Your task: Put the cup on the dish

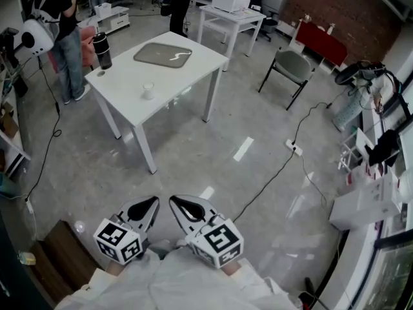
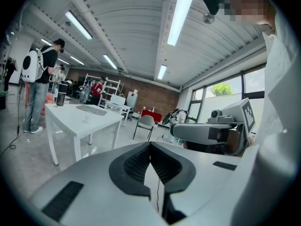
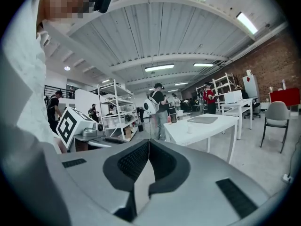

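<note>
Your left claw [image 1: 152, 203] and right claw [image 1: 175, 202] sit side by side low in the head view. They are close in front of your pale sleeves, above the glossy grey concrete floor [image 1: 213, 154]. Each is a smooth grey shell lined in black, with a cube of black-and-white square markers at its back.

In the left gripper view, the finely ribbed black pads [image 2: 137, 164] meet in a tight seam with nothing between them. In the right gripper view, the matching ribbed pads [image 3: 131, 162] are pressed together the same way, so that claw is closed and empty too.

The small, pale, cylindrical cup [image 1: 148, 90] stands upright on the white, matte, rectangular surface [image 1: 122, 79]. It is well apart from both claws and stands towards the side of the surface nearest you. The dish is a flat grey rounded-rectangle tray [image 1: 162, 55] with a pale streak across it. It lies farther back on the same surface, not touching the cup. A tall, dark, cylindrical tumbler [image 1: 102, 50] stands upright near the surface's far left corner.

To the right of the surface is a grey padded chair [image 1: 292, 66] on thin black legs. Behind it, a second white table [image 1: 242, 19] carries a white boxy machine [image 1: 230, 0]. A black cable [image 1: 271, 173] trails across the floor.
</note>
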`<state>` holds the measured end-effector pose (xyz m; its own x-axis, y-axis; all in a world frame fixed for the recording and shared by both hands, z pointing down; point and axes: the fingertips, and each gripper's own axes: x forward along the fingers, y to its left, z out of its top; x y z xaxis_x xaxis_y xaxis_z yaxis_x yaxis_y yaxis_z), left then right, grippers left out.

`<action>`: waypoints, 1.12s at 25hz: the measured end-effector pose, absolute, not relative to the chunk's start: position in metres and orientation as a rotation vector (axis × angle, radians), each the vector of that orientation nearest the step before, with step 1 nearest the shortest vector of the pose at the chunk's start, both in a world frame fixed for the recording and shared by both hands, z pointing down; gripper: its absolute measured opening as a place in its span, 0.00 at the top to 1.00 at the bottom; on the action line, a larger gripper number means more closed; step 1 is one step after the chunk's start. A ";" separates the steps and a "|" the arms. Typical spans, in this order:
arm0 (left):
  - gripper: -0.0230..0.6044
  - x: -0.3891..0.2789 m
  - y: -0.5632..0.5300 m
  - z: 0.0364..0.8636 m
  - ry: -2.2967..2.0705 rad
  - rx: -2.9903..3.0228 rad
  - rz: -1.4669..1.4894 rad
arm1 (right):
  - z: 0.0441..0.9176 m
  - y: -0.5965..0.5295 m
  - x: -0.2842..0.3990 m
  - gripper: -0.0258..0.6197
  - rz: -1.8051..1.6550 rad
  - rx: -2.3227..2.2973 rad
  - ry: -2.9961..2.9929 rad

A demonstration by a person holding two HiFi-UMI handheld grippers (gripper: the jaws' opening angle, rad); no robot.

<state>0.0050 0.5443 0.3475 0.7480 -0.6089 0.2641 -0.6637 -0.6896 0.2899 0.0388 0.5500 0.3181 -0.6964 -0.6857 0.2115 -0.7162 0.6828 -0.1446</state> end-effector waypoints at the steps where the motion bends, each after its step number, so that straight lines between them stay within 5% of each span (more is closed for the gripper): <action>1: 0.95 0.008 0.546 0.350 -0.979 2.575 0.209 | 0.322 0.550 0.042 0.94 0.321 1.152 -2.738; 13: 0.95 0.016 0.517 0.369 -0.997 2.546 0.266 | 0.335 0.516 0.053 0.94 0.417 1.182 -2.733; 28: 0.95 -0.035 0.347 0.351 -1.038 2.561 0.241 | 0.324 0.346 0.017 0.94 0.383 1.230 -2.713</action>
